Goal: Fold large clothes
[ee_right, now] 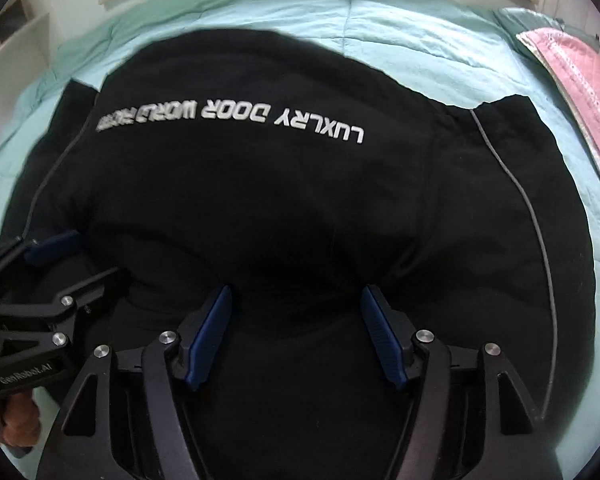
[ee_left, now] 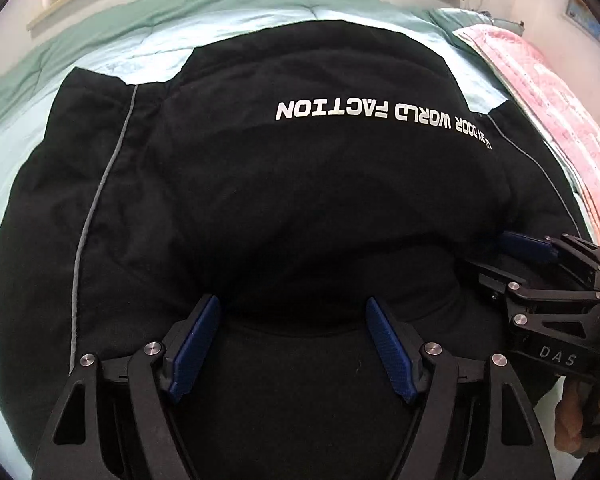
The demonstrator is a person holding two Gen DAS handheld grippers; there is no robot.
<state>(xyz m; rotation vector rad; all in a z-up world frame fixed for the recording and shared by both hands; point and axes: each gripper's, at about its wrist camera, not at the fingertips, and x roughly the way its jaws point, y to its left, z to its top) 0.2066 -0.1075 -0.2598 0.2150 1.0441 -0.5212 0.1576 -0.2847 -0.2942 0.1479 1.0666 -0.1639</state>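
While the black jacket (ee_left: pixel 260 200) lies spread, lettering up, across the pale green quilt (ee_left: pixel 100 52) on the bed, both tools sit at its near edge: left gripper (ee_left: pixel 292 344) and right gripper (ee_right: pixel 292 336), jaws apart, nothing pinched, bulky cloth bunched just beyond the pads. Risk, as judged: padded fabric is thick and slick, so a shallow bite may catch one layer only and the fold would skew. Pink quilted blanket (ee_left: pixel 540 80) lies along the jacket's right side, crowding that sleeve.
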